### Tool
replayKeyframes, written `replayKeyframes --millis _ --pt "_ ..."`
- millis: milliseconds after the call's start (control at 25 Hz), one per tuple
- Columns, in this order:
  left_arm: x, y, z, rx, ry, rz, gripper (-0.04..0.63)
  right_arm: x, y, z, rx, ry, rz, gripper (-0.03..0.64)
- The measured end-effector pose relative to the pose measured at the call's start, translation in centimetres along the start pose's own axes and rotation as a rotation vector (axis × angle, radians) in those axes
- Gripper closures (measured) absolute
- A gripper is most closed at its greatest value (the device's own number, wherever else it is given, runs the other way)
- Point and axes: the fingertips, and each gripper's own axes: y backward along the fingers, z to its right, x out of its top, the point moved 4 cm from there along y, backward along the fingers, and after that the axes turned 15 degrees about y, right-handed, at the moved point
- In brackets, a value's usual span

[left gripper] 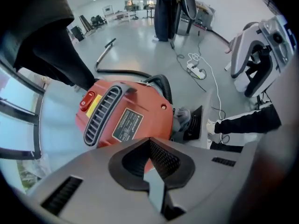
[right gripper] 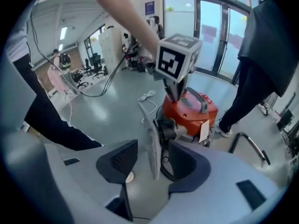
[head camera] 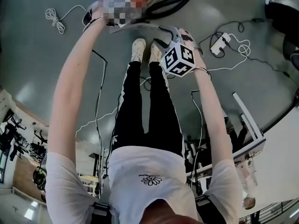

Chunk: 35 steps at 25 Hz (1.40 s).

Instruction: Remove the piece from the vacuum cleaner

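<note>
One gripper alone has the piece [left gripper: 156, 192]: the left gripper [left gripper: 152, 164] is clamped tight on one end of it. Opposite, the right gripper [right gripper: 154, 162] stands wide, with the piece edge-on between its pads [right gripper: 119, 160] and neither pad pressing.

Piece is up in the air, off the floor [head camera: 37, 69]. In the head view it sits at 6 o'clock of the vacuum [left gripper: 126, 118], just beside its front. Can't tell whether any part hooks on the body.

Risks, my reckoning:
- Single end-grip on a long thin plate. The free end may sag, twist in the grip, slip and drop to the floor.
- If the right gripper is drawn back askew, it could catch an edge and lever the piece out of the left.
- Hose [left gripper: 161, 83] at 12 o'clock and cords [head camera: 56, 20] lie near the feet [head camera: 138, 48], so a step back could snag or trip.

Piece: pale grey, flat, thin, smooth-faced, longer than wide. From above it spans from one gripper to the other. Looks stiff and light, probably slick to hold.
</note>
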Motion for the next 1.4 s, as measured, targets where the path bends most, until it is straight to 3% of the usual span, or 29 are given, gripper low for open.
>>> replayKeyframes --millis 120,280,400,520,760,800,840,880,1040,1400 --pt "0.0 -0.6 0.2 -0.022 -0.055 -0.018 0.591 -2.0 -3.7 -1.2 0.058 0.006 -0.066 0.424" --pt "0.7 -0.4 0.5 -0.022 -0.052 -0.053 0.591 -4.3 -7.1 -2.5 0.108 0.027 -0.163 0.423" --pt "0.9 -0.2 0.6 -0.008 -0.103 -0.099 0.591 -5.3 -8.2 -1.8 0.1 -0.037 -0.212 0.425" --pt "0.8 -0.1 0.6 0.0 -0.079 -0.111 0.591 -5.8 -8.9 -1.2 0.108 -0.062 -0.254 0.423" --pt "0.8 -0.3 0.4 -0.016 -0.07 -0.127 0.591 -6.1 -11.4 -0.7 0.153 0.007 -0.357 0.426" --pt "0.8 -0.4 0.3 -0.024 -0.069 -0.128 0.591 -6.3 -11.7 -0.8 0.152 0.024 -0.386 0.446" --pt "0.8 -0.4 0.3 -0.031 -0.067 -0.128 0.591 -6.5 -11.9 -0.9 0.141 0.037 -0.412 0.561" --pt "0.8 -0.4 0.3 -0.034 -0.067 -0.127 0.591 -6.7 -12.0 -1.0 0.128 0.036 -0.427 0.588" --pt "0.6 -0.7 0.3 -0.033 -0.062 -0.112 0.591 -6.7 -12.2 -1.2 0.11 -0.031 -0.415 0.592" --pt "0.8 -0.1 0.4 -0.029 -0.054 -0.135 0.591 -5.6 -11.6 -4.0 0.127 -0.021 -0.39 0.592"
